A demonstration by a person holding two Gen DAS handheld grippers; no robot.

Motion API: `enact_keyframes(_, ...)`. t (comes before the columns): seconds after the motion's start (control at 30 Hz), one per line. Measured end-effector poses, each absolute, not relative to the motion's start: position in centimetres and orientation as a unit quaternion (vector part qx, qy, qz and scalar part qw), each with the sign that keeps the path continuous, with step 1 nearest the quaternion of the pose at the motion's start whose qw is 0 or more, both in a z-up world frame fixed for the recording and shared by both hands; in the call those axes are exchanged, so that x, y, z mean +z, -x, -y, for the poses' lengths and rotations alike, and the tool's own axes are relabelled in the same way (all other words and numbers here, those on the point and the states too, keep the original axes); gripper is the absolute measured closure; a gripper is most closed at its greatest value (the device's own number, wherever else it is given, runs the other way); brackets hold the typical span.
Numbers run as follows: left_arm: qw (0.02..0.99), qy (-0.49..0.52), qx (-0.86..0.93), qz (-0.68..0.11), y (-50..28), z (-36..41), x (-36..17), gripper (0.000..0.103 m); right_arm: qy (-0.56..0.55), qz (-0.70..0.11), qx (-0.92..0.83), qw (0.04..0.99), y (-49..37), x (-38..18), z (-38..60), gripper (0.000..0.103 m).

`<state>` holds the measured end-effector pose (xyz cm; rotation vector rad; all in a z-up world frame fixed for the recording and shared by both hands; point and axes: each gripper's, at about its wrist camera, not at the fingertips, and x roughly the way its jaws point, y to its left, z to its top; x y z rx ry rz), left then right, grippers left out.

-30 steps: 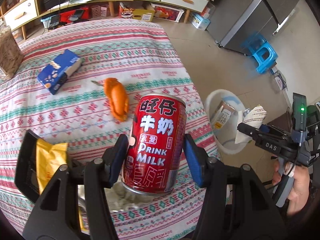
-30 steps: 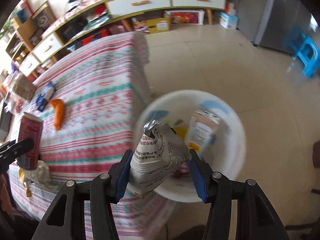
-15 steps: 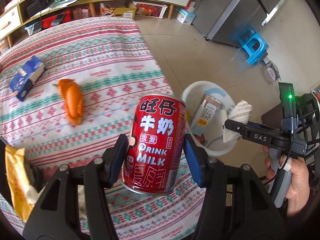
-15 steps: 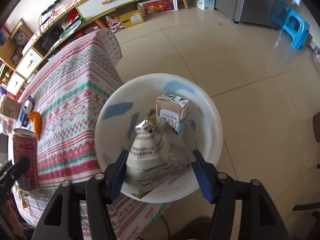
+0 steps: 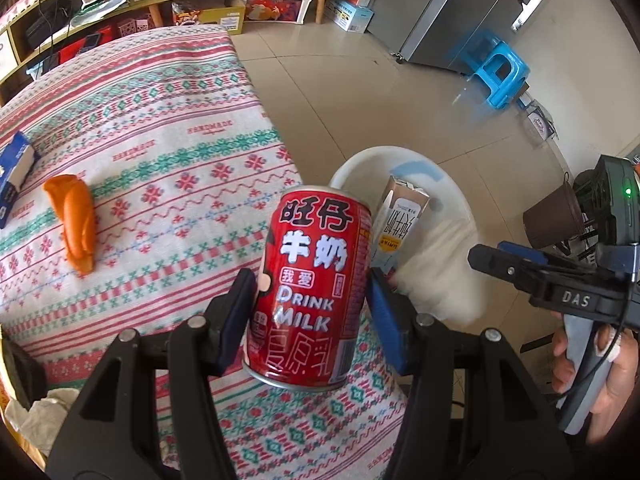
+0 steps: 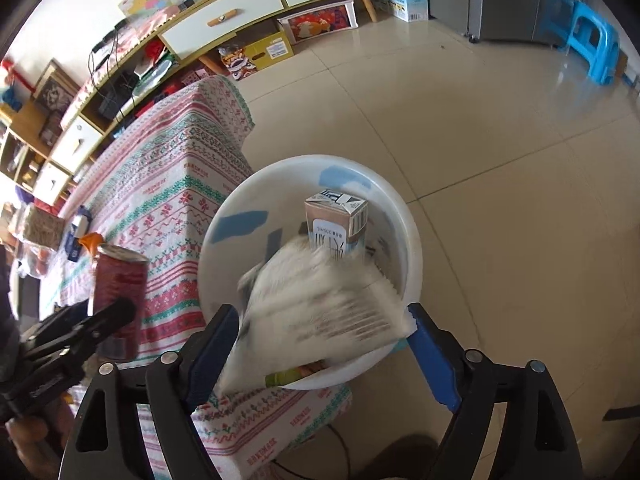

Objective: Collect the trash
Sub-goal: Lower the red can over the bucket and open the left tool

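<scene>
The table [image 5: 140, 152] with its red, green and white patterned cloth takes up most of the left wrist view, and the white basin [image 6: 412, 240] sits on the floor right at its edge, so that's the trash bucket here. Inside it a small milk carton [image 6: 338, 222] stands upright against the far wall. Over the basin is the white printed wrapper [image 6: 320, 312], all motion-blurred, sitting between the fingers of the right gripper [image 6: 324, 356]; its jaws have just been opening and now stand wide apart, and the pads don't look like they're pressing on the wrapper at all. The left gripper [image 5: 312, 316] is clamped on a red milk can [image 5: 312, 292], both blue pads tight on its sides, can upright and hanging over the table's near edge just beside the basin. Still lying on the cloth well back from the can: an orange crumpled wrapper [image 5: 74, 228] and, further left at the frame edge, a blue box [image 5: 14, 170]. A crumpled white tissue [image 5: 44, 410] pokes out at the bottom left corner, partly hidden by the gripper arm.
</scene>
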<state>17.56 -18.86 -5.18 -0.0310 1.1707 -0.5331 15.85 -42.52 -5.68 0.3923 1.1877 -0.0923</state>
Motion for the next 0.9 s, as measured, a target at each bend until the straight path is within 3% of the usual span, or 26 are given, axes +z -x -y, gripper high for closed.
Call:
enact_keyframes(0.33, 0.799, 0.015, -0.25, -0.546, -17.5, 20.0, -4.9, 0.045, -0.201, -0.548, -0.062, 0.81, -15.6, -4.6, 43.7, 0.015)
enact_keyframes(0.6, 0.796, 0.016, -0.281, -0.535, -17.9, 22.3, -5.3, 0.045, -0.13, -0.563, -0.105, 0.809, -14.3, -4.6, 43.8, 0.015)
enact_keyframes(0.9, 0.794, 0.015, -0.309, -0.523, -18.3, 25.6, -6.2, 0.044, -0.135, -0.566, -0.118, 0.805, -12.8, -4.8, 45.7, 0.015)
